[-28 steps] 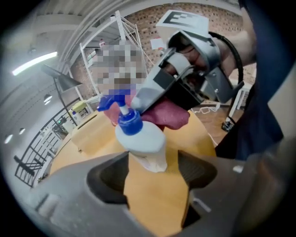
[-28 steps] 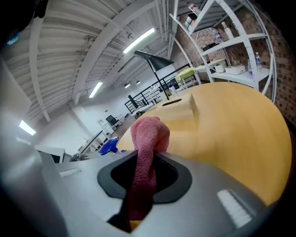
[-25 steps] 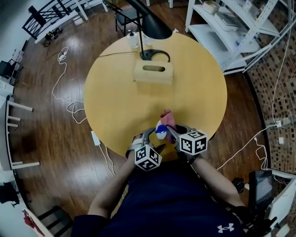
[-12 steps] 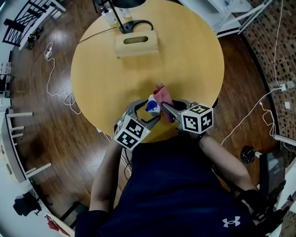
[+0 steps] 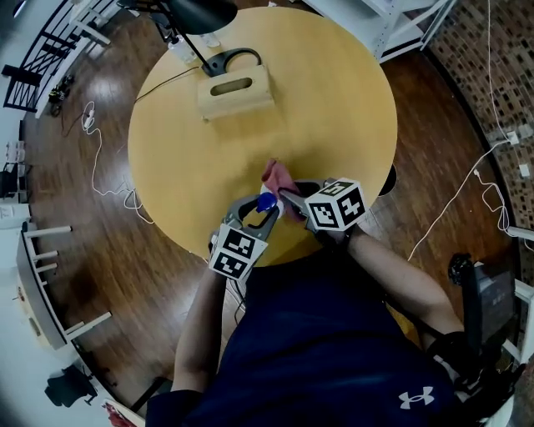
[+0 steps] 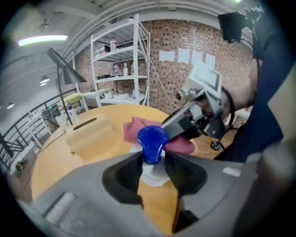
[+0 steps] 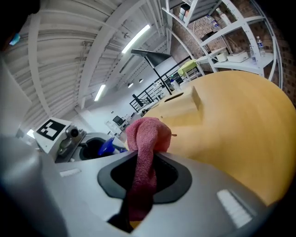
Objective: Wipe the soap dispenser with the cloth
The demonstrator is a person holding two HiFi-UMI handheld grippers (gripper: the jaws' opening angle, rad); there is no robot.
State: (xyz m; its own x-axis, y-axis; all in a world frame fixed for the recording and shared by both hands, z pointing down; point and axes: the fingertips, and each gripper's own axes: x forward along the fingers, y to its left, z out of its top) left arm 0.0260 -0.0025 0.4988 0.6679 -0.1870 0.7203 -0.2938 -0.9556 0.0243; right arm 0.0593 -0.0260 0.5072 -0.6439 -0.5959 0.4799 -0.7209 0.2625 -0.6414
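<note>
**Dispenser gripped on the left, cloth on the right**

The dispenser (image 6: pixel 152 141) is held between the jaws of the left gripper (image 6: pixel 152 159). These jaws have just been closing, and they are now pressed against its white neck below the blue pump head. It is kept upright over the near edge of the round table (image 5: pixel 334 108), just in front of the person. Whether its base rests on the tabletop cannot be told.

The pink cloth (image 7: pixel 147 134) is clamped in the right gripper (image 7: pixel 144 159). One end is bunched beyond the jaw tips, and the rest is trailed back between the jaws. In the head view the two grippers are angled toward each other, with their tips close together. The bunched cloth is carried just beside the pump head, on its far side as seen in the left gripper view. Whether the two touch cannot be made out.

Farther across the table a wooden box (image 5: pixel 235 92) with a slot in its top is seen. The base of a black lamp (image 5: pixel 200 12) is set just behind the box. White shelves (image 6: pixel 121 65) are seen against a brick wall beyond the table.
</note>
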